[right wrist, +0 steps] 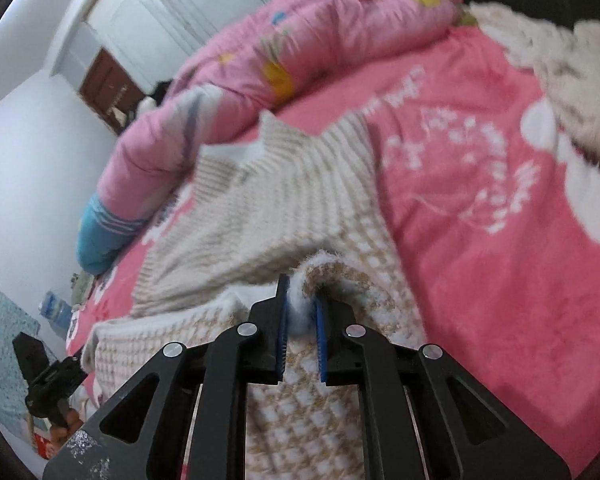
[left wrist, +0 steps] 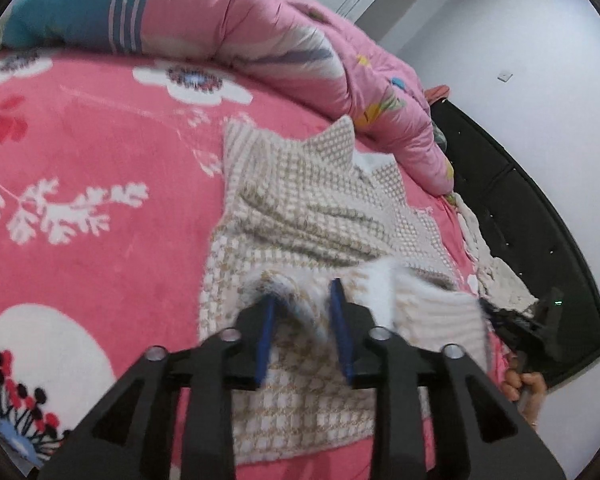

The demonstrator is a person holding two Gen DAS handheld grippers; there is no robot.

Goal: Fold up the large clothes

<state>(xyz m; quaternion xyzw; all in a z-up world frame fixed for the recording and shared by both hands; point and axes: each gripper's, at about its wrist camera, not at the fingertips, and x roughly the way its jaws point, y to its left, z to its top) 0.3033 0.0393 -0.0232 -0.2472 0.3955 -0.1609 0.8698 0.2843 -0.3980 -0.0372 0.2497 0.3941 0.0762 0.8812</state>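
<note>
A white and beige checked knit sweater (left wrist: 300,208) lies on the pink floral bedspread (left wrist: 100,160). My left gripper (left wrist: 305,300) has its blue pads around a raised fold of the sweater's near edge. In the right wrist view my right gripper (right wrist: 301,300) is shut on a fluffy fold of the same sweater (right wrist: 280,200), lifted off the bed. The right gripper also shows at the right of the left wrist view (left wrist: 536,320). The left gripper shows at the lower left of the right wrist view (right wrist: 48,376).
A rolled pink quilt (left wrist: 280,40) lies along the far side of the bed. A black headboard (left wrist: 520,208) stands at the right. Another cream knit garment (right wrist: 560,80) lies near the headboard. White walls and a door (right wrist: 172,12) are beyond the bed.
</note>
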